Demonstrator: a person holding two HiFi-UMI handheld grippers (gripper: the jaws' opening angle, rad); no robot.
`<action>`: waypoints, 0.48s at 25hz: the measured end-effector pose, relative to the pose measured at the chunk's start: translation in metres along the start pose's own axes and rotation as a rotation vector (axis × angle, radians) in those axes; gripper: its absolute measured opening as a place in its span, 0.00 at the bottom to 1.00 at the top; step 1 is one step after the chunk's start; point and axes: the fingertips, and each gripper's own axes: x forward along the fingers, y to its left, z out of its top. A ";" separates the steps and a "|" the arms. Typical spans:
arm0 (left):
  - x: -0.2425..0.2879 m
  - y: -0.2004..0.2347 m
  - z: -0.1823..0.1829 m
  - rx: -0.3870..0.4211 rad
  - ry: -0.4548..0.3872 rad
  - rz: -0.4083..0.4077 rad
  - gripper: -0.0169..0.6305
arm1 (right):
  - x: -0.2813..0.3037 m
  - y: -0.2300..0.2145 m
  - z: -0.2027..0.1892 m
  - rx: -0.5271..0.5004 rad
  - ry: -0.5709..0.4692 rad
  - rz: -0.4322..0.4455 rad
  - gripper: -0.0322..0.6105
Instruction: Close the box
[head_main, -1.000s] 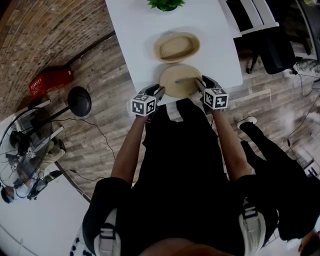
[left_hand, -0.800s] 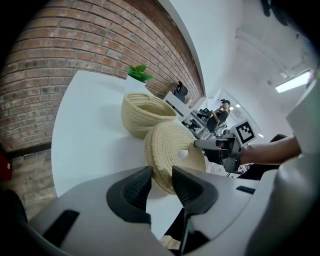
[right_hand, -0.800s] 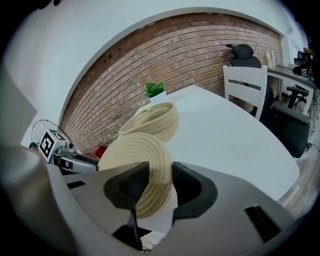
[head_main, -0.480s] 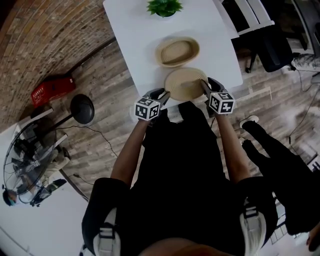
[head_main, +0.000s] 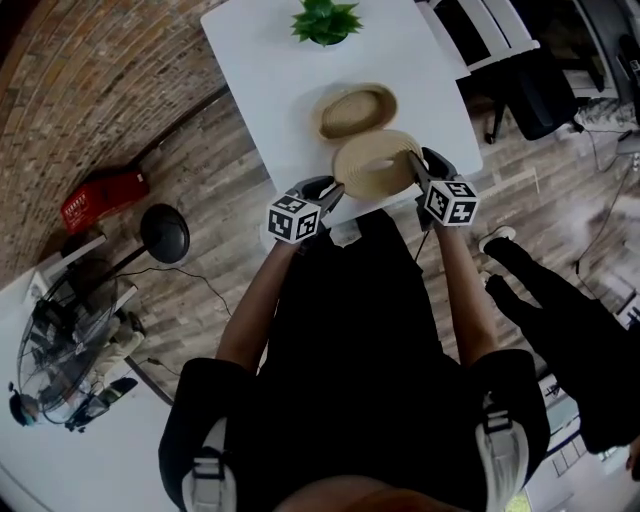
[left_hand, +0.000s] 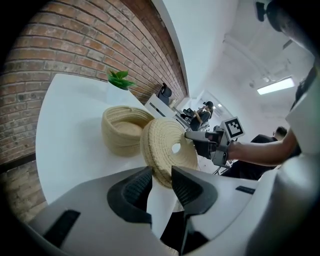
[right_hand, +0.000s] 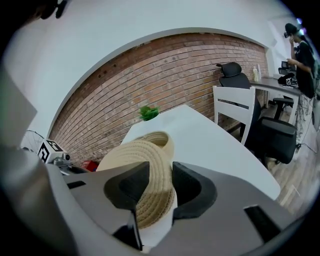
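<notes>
On the white table (head_main: 260, 70) the open woven box (head_main: 357, 110) sits near the front edge, and just beside it the round woven lid (head_main: 375, 165) hangs tilted, its opposite rims pinched by the left gripper (head_main: 335, 188), whose jaws have just been closing on it, and the right gripper (head_main: 413, 158).

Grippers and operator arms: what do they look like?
Left gripper and right gripper: grey moulded bodies, black ribbed pads, white cubes with black square markers; no cables visible. Black short sleeves, forearms uncovered. Left's jaws have just been closing on the woven lid between them.
</notes>
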 end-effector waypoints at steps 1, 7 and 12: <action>-0.003 0.004 0.004 0.005 0.000 0.002 0.23 | 0.004 0.003 0.003 0.003 -0.006 0.001 0.27; -0.008 0.024 0.025 0.028 0.005 0.003 0.22 | 0.021 0.009 0.016 0.029 -0.025 -0.025 0.27; -0.015 0.043 0.040 0.032 -0.009 -0.003 0.22 | 0.040 0.018 0.031 0.028 -0.042 -0.037 0.27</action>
